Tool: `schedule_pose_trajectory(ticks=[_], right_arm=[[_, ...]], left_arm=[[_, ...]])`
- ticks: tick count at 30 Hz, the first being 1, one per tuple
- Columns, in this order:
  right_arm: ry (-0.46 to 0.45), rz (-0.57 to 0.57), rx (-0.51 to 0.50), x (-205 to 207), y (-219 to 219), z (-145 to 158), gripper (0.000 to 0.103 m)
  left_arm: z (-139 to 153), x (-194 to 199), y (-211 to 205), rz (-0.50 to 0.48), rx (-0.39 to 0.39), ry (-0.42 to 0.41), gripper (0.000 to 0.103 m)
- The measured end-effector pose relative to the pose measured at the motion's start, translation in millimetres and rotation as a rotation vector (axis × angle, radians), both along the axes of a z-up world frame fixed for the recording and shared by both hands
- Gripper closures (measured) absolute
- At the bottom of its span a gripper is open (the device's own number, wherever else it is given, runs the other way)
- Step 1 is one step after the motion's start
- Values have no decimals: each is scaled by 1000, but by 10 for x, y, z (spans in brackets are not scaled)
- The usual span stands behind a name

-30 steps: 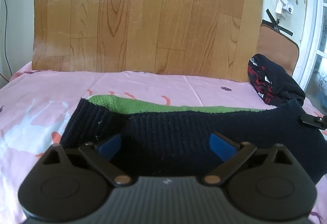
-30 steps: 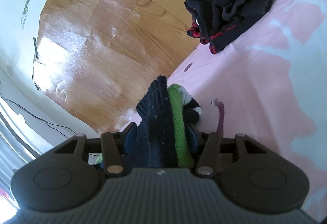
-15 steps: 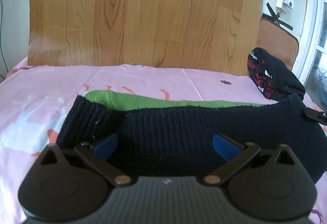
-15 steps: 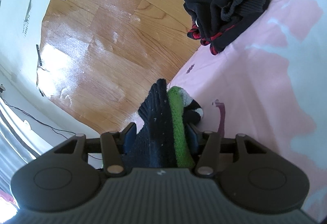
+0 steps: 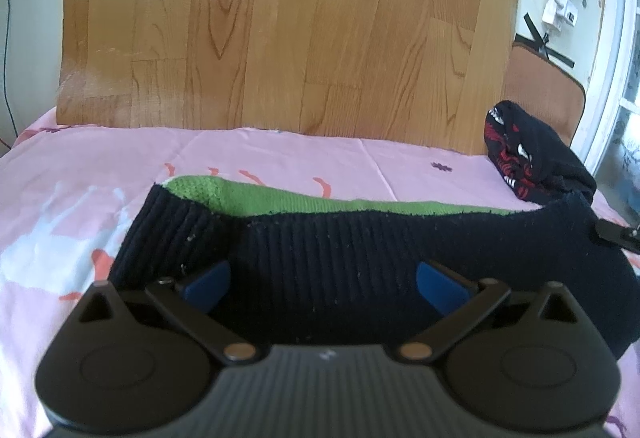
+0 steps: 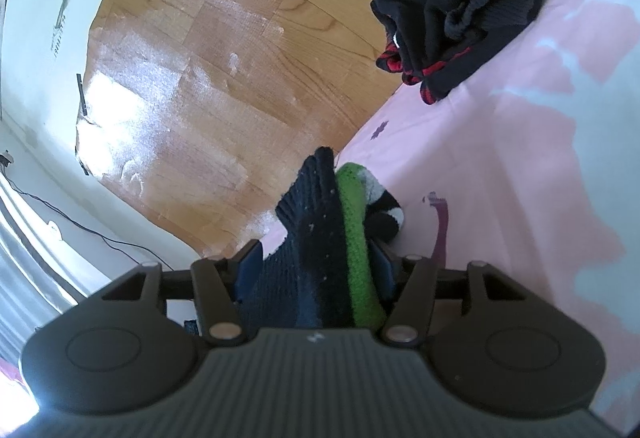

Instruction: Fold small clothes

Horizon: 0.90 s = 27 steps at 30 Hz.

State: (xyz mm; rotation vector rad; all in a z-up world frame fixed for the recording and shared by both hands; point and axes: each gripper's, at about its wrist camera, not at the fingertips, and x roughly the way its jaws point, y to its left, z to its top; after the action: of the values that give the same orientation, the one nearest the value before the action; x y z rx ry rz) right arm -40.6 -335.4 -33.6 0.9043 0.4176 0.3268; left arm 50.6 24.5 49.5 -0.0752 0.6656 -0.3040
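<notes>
A small dark navy knit garment with a green inner layer (image 5: 320, 238) lies across the pink sheet (image 5: 100, 178), filling the near part of the left wrist view. My left gripper (image 5: 322, 280) is open, its blue pads wide apart over the navy ribbed fabric. My right gripper (image 6: 316, 266) is shut on one end of the same garment (image 6: 320, 222), the navy and green layers pinched between its blue pads. A tip of the right gripper shows at the garment's right end in the left wrist view (image 5: 616, 234).
A folded black and red garment (image 5: 532, 162) sits at the far right of the bed, also in the right wrist view (image 6: 456, 2). A wood-grain board (image 5: 280, 26) stands behind the bed. A brown chair back (image 5: 544, 86) and white wall lie at the right.
The left wrist view has shifted slightly, with the garment's left end sitting lower and farther left. Both grippers keep their state; the right one still pinches the garment.
</notes>
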Motion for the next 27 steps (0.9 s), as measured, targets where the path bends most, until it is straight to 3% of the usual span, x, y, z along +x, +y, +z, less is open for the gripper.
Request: schedule_pose_trajectory(ticks=[8,12,15,16,18,19,20,21,22,24,27], right_arm=[[60,36,-26,64,-9,70,41],[98,64,-54,37,-38,99,41],[126,87,-108,37,-11,126,41],[132,91,-129,42,17,132,41],[141,100,-205,49,122,154,41],[136,107,-227,38,179,154,42],[136,120,-226,31,212,140,44],[141,132,-233,21,261,132,62],[163,141,-247,24,303,117,72],[193,149,-181,30,272,104,75],[150,199,-70,36,269,301,76]], left_arm=[[93,-46,124,30,-71,-14,2],[238,-98,246,-29,-277,37,4],[310,-108,100,-105,-321,47,5],[310,-95,6,-126,-303,54,10],[225,-30,-182,-178,-260,105,33],[146,23,-263,-203,-246,151,55],[77,60,-320,-199,-223,180,63],[65,63,-341,-192,-204,164,66],[72,61,-349,-192,-193,160,68],[88,95,-321,-188,-205,183,71],[99,138,-242,-178,-236,216,72]])
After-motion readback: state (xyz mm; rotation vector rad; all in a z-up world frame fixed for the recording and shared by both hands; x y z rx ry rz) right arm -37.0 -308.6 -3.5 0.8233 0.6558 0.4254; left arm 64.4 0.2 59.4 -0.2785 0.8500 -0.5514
